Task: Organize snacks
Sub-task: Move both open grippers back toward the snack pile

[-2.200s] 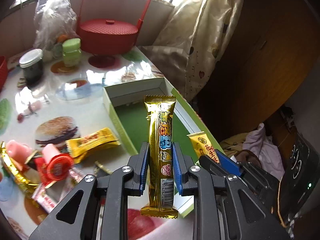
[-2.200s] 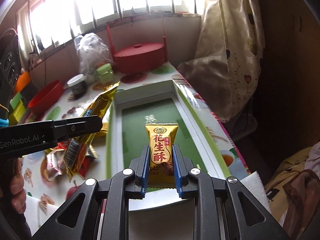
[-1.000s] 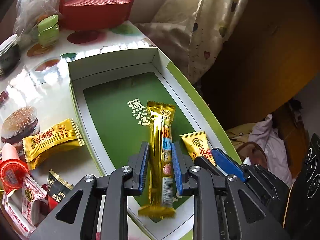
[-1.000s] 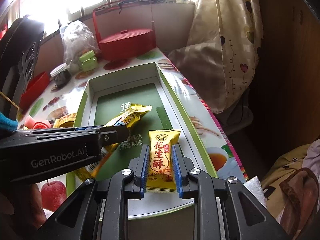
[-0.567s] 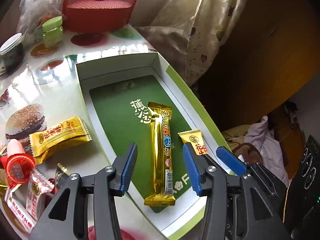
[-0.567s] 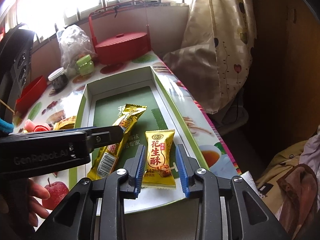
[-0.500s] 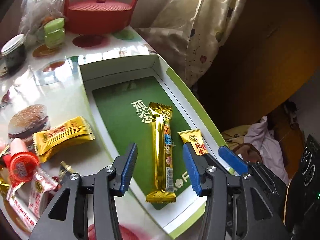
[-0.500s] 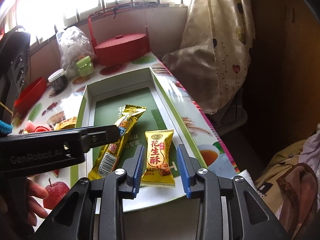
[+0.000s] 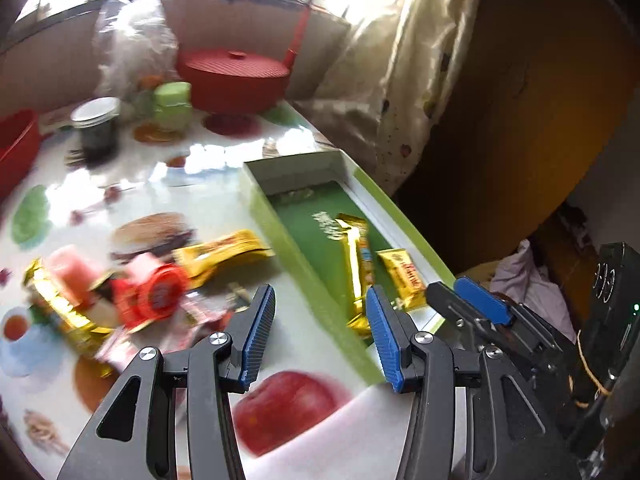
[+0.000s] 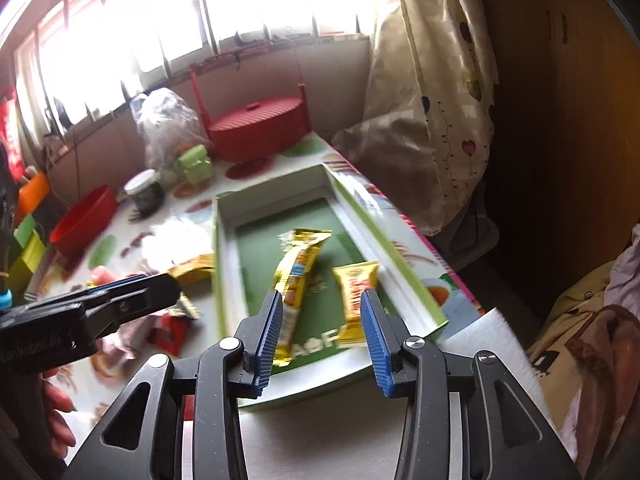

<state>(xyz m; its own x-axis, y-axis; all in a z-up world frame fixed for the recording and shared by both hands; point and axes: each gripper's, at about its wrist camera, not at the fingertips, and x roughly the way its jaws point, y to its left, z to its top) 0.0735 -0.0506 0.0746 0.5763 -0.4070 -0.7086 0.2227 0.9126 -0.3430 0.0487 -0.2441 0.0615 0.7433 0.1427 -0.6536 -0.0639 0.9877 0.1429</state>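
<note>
While both snacks are lying flat inside the green box (image 10: 404, 276), neither one is being gripped. The long gold bar (image 10: 298, 268) is laid roughly mid-box, and the small yellow peanut candy (image 10: 356, 296) is set just beside it, nearer the box's curtain-side wall. The right hand-held gripper (image 10: 322, 336) is held over the box's near end, its jaws having just been opening, nothing pinched between them. The left hand-held gripper (image 9: 320, 336) is spread about as far and kept empty too, off the box's other long side, near the loose sweets (image 9: 152, 296) scattered on the table (image 9: 192, 184).
</note>
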